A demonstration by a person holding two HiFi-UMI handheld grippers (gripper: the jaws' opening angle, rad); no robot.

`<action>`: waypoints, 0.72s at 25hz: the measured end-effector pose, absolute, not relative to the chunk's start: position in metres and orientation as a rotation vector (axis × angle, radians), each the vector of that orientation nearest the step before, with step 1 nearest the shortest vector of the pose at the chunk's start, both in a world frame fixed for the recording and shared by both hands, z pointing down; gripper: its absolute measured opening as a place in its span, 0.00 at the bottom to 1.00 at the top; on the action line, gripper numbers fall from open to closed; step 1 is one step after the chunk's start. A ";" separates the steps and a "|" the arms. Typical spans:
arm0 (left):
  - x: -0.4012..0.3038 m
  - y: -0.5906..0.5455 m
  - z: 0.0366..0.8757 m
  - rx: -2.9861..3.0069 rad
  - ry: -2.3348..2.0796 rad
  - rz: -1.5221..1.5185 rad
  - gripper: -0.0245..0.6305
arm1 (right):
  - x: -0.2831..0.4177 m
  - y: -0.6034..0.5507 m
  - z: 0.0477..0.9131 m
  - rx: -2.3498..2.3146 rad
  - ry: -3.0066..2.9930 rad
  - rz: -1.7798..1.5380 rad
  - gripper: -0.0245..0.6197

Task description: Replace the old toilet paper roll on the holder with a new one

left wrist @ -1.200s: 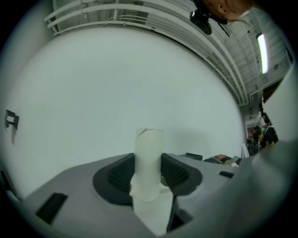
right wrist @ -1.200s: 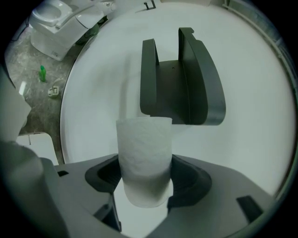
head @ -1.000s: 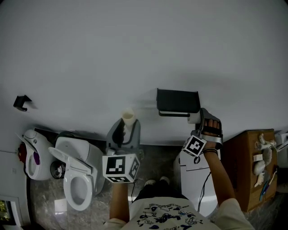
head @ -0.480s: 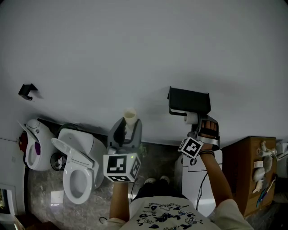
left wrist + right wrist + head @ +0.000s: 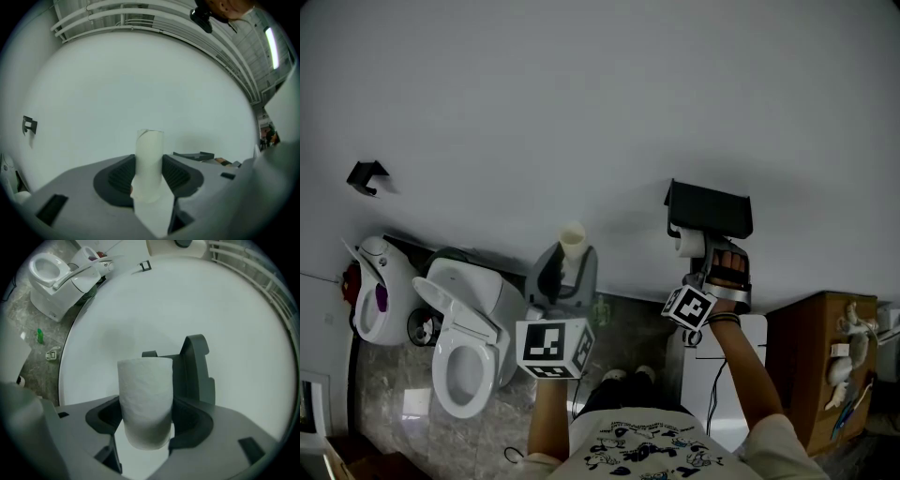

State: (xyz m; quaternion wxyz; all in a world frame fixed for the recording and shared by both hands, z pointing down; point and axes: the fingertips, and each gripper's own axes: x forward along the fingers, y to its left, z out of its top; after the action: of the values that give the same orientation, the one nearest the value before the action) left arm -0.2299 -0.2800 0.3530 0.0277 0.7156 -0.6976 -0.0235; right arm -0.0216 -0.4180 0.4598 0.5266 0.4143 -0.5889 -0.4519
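both grippers loaded at the holder

left gripper (image 5: 149, 174) is clamped on a bare cardboard tube (image 5: 149, 152), held upright. right gripper (image 5: 147, 423) grasps the new toilet paper roll (image 5: 145, 394), just in front of the black holder (image 5: 196, 369) on the white wall (image 5: 581, 94). a toilet (image 5: 464, 352) stands on the stone floor (image 5: 398, 417), left.

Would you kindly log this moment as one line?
left gripper: shut on cardboard tube | right gripper: shut on paper roll, near holder
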 end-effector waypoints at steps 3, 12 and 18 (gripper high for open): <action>-0.233 -0.278 0.352 2.206 -2.158 -0.072 0.32 | -0.027 -0.415 0.460 1.002 -1.441 -1.063 0.52; -0.227 -0.279 0.354 2.223 -2.130 -0.072 0.32 | -0.028 -0.390 0.458 1.006 -1.580 -0.975 0.53; -0.211 -0.285 0.352 2.267 -2.090 -0.082 0.32 | -0.022 -0.361 0.440 1.121 -1.806 -0.795 0.53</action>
State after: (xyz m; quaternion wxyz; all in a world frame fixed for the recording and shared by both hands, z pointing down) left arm -0.2114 -0.2847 0.3518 0.0287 0.7346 -0.6773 -0.0265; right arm -0.0223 -0.3613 0.4403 0.4224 0.4478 -0.7212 -0.3177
